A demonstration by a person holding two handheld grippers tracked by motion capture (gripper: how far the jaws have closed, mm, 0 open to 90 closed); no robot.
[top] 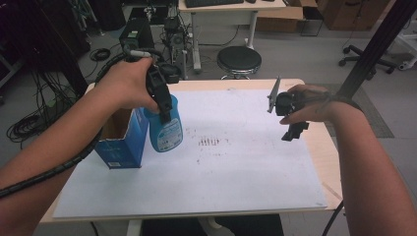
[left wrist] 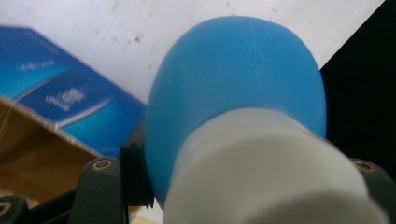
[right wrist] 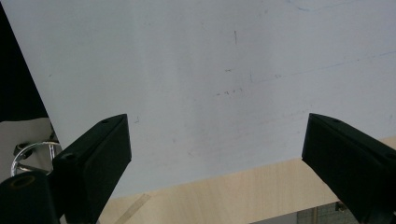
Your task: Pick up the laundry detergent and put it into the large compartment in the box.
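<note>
A blue bottle (top: 165,129) with a white neck stands upright beside an open blue cardboard box (top: 123,140) at the left of the table. My left gripper (top: 161,98) comes down from above and is shut on the bottle's top. In the left gripper view the bottle's blue body (left wrist: 233,79) and white neck (left wrist: 266,172) sit between the jaws of the left gripper (left wrist: 233,163), with the box (left wrist: 70,98) at the left. I cannot tell whether the bottle's base touches the sheet. My right gripper (top: 294,129) hovers over the right of the table. The right gripper (right wrist: 215,140) is open, nothing between its jaws.
A white sheet (top: 231,172) covers most of the wooden table (top: 327,152) and bears small brown marks (top: 209,142) in the middle. Beyond the far edge stand a black stool (top: 239,60) and a desk (top: 221,10). Cables (top: 24,125) lie on the floor at left.
</note>
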